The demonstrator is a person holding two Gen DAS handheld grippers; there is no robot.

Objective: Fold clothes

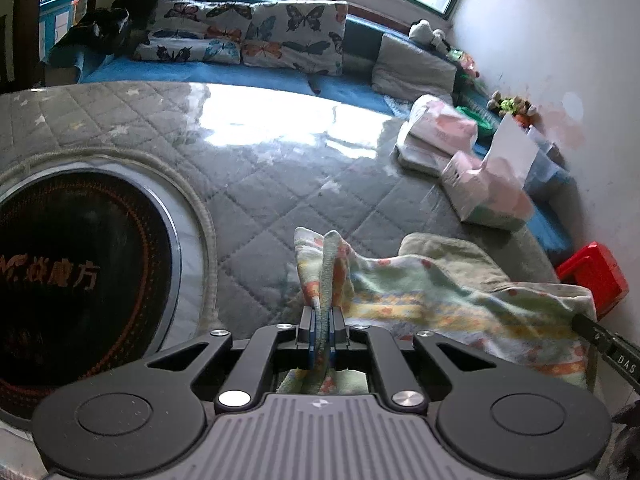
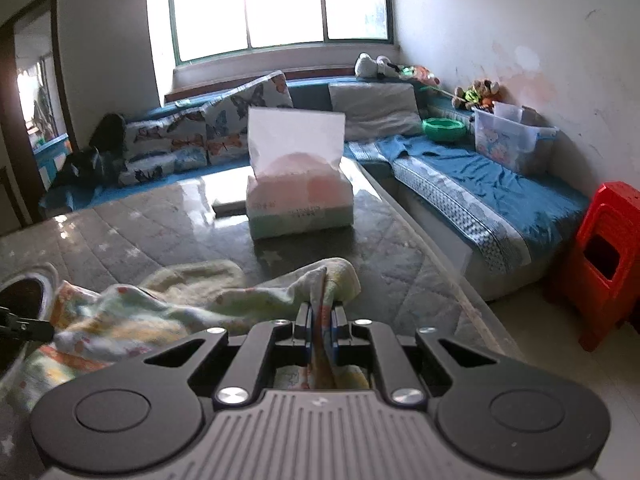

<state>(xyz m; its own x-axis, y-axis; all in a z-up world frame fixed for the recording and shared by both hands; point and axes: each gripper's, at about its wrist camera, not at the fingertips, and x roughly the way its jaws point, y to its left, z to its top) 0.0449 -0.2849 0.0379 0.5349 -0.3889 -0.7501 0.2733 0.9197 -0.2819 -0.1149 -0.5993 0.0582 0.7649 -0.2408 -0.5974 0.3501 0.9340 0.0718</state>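
Observation:
A pale green towel with yellow and orange print [image 1: 440, 292] hangs slack between the two grippers, above a grey quilted table cover [image 1: 260, 184]. My left gripper [image 1: 321, 316] is shut on one corner, which sticks up between the blue pads. In the right wrist view the same towel [image 2: 168, 304] sags to the left, and my right gripper [image 2: 321, 312] is shut on its other corner. The right gripper's black finger [image 1: 600, 340] shows at the right edge of the left wrist view. The left gripper's tip [image 2: 24, 328] shows at the left edge of the right wrist view.
A round black heater plate [image 1: 72, 276] is set into the table at left. An open tissue pack [image 2: 298, 196] stands ahead on the table, with more packs [image 1: 440, 132] beside it. A blue sofa with pillows [image 2: 480, 184] runs along the walls. A red stool [image 2: 608, 256] stands at right.

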